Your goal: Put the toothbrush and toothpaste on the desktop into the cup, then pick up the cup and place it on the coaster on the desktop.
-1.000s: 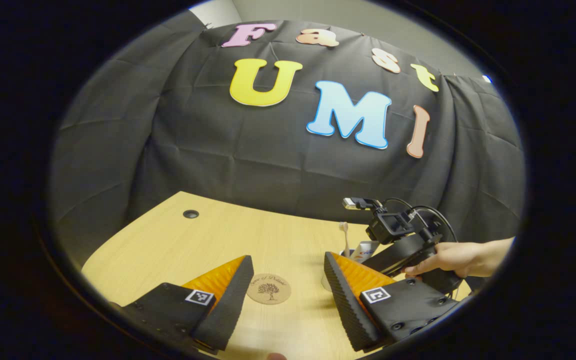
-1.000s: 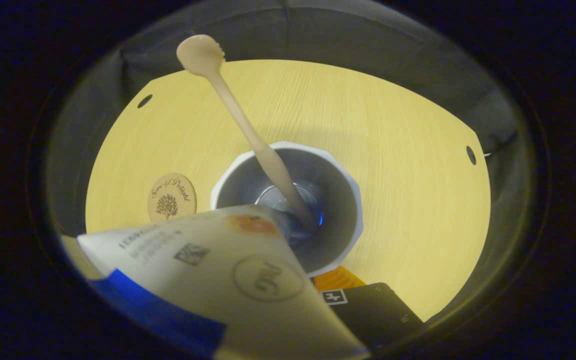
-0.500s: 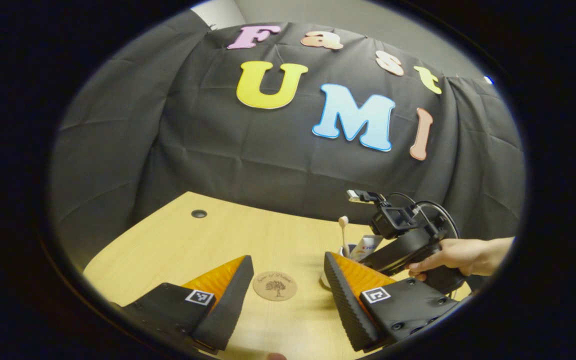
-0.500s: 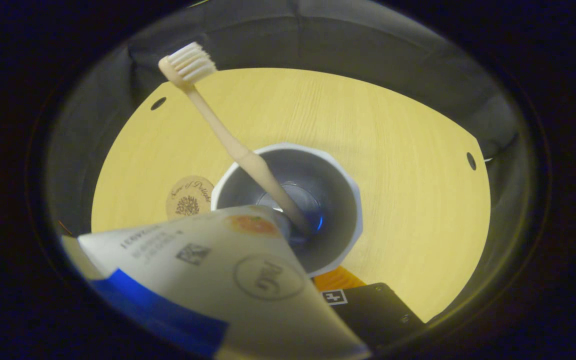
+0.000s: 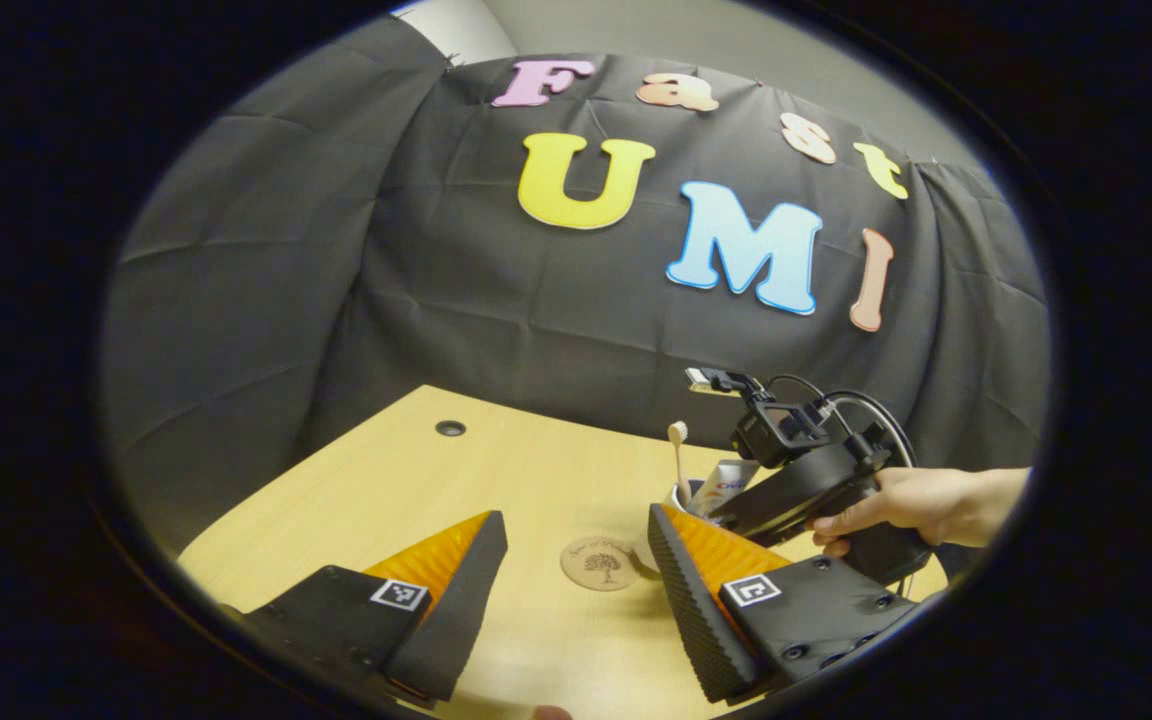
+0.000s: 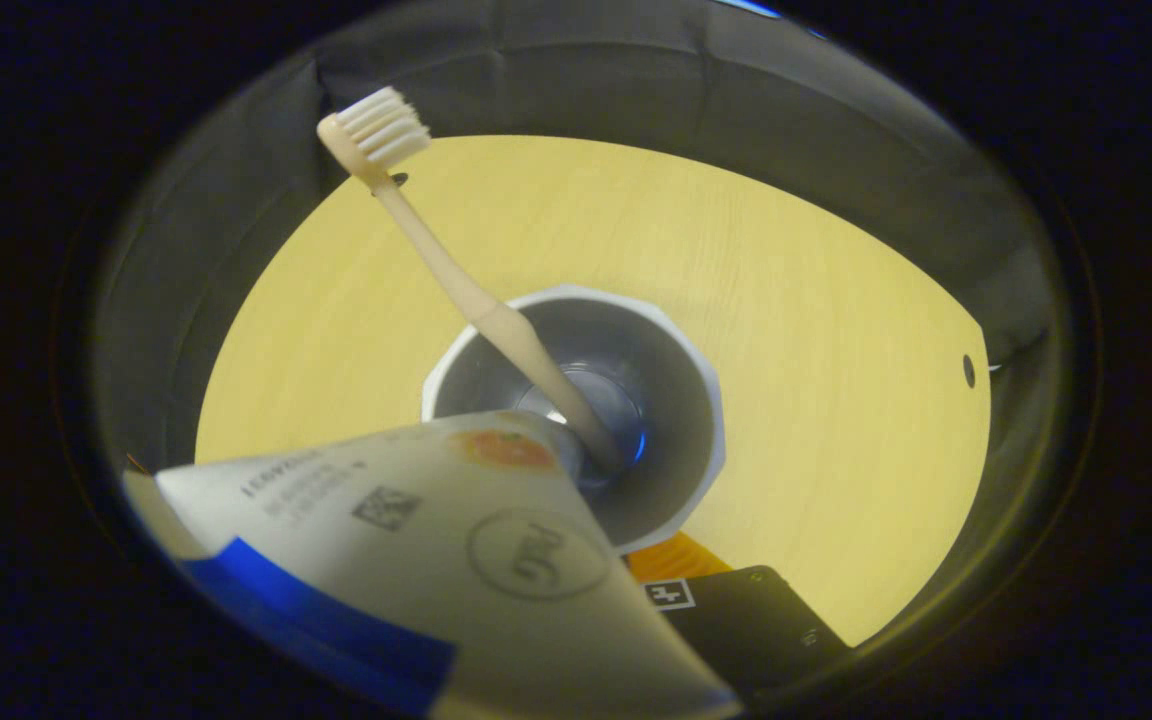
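Leaning in the faceted white cup [image 6: 681,400], a cream toothbrush [image 6: 456,285]; left fingers [image 5: 476,570] spread, right's grip unclear.

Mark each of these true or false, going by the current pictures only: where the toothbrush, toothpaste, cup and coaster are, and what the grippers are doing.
1. The beige toothbrush stands in the white faceted cup. True.
2. The cup already sits on the round cork coaster. False: in the left gripper view the coaster lies bare on the wooden desktop, beside the cup.
3. The white and blue toothpaste tube lies flat on the desktop. False: its lower end dips into the cup.
4. The left gripper is open and holds nothing. True.
5. The toothbrush's bristles point down into the cup. False: the head sticks up above the rim.
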